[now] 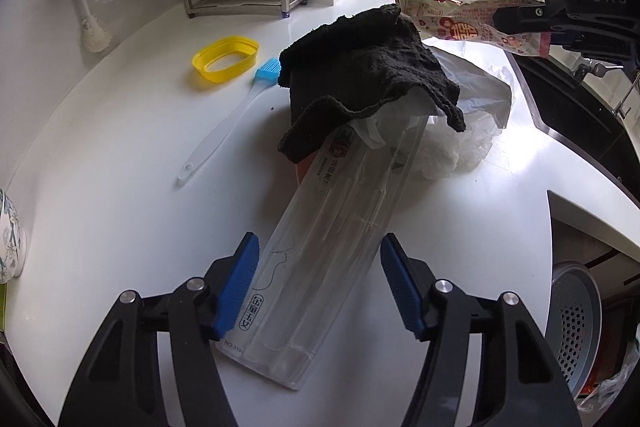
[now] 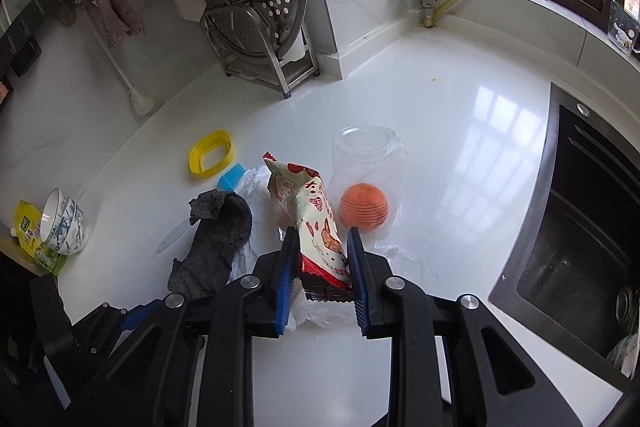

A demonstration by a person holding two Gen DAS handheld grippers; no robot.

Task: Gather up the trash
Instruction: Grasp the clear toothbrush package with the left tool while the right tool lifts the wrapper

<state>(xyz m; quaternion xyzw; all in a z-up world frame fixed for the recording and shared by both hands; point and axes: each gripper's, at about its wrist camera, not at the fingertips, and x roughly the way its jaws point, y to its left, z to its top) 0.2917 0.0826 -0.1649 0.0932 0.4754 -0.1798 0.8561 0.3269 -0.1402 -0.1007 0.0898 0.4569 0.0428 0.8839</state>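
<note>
Between my left tongs (image 1: 318,281) lies a clear plastic package (image 1: 320,243) flat on the white surface (image 1: 120,155), jaws parted either side, pads not pressing it. A black rag (image 1: 360,67) drapes over its far end. My right tongs (image 2: 322,267) pinch a printed snack wrapper (image 2: 316,223), lifted clear of the surface, beside a clear jar (image 2: 368,163) covering an orange ball (image 2: 363,206).

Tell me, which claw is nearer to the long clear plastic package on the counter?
Left. The left claw straddles the near end of the clear plastic package, blue pads on either side. The right claw is off at the far end, gripping a snack wrapper.
</note>
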